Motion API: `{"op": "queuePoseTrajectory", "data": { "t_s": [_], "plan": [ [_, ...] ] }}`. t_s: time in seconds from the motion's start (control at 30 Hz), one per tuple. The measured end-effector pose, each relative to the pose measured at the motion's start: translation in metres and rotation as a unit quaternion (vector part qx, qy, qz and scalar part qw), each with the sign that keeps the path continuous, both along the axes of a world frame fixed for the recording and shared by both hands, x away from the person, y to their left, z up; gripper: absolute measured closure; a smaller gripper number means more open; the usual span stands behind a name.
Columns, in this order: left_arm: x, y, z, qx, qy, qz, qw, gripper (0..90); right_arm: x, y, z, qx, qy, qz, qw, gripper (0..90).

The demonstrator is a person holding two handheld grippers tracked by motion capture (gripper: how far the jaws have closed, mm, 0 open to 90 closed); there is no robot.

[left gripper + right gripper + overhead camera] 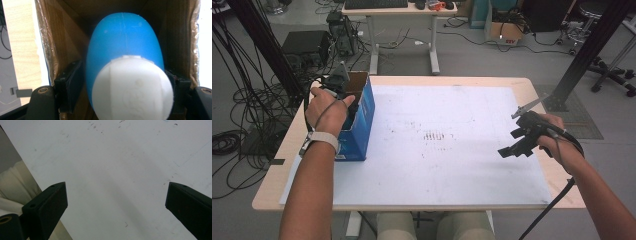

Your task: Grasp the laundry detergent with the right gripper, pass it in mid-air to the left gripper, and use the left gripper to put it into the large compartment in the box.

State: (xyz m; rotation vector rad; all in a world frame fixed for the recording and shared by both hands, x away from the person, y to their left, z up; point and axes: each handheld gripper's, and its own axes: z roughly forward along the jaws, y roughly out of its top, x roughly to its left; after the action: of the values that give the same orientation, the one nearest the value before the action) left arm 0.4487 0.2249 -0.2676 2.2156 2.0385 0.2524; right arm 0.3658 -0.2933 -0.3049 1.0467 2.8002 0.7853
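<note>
- Blue bottle [125,42] lies in the box [361,112], long axis along our left hand-held gripper [122,82], jaws flanking it, grip uncertain.
- Right hand-held gripper [512,145] hangs released, well apart.

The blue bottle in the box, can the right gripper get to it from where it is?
Probably not yet. The right gripper hangs open across the table, while the blue bottle sits deep in the cardboard box with the left gripper around it.
</note>
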Motion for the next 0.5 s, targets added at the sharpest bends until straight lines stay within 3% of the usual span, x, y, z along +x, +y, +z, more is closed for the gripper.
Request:
{"op": "queuePoseTrajectory", "data": {
  "t_s": [0.13, 0.2, 0.33, 0.5],
  "plan": [
    [-0.001, 0.004, 0.005, -0.008, -0.011, -0.005, 0.9999, 28.3, 0.0, 0.002, 0.001, -0.001, 0.001, -0.001, 1.0, 4.0],
    [-0.002, 0.006, 0.008, -0.008, -0.017, -0.011, 0.9998, 25.2, 0.001, 0.002, 0.001, -0.001, -0.003, 0.006, 1.0, 4.0],
    [-0.003, 0.01, 0.014, -0.033, -0.027, -0.011, 0.999, 19.2, 0.002, 0.005, 0.002, 0.001, -0.004, 0.007, 1.0, 4.0],
    [-0.004, 0.009, 0.025, -0.04, -0.049, -0.018, 0.9979, 13.3, 0.002, 0.006, 0.003, -0.001, -0.003, 0.007, 1.0, 4.0]
  ]
}}
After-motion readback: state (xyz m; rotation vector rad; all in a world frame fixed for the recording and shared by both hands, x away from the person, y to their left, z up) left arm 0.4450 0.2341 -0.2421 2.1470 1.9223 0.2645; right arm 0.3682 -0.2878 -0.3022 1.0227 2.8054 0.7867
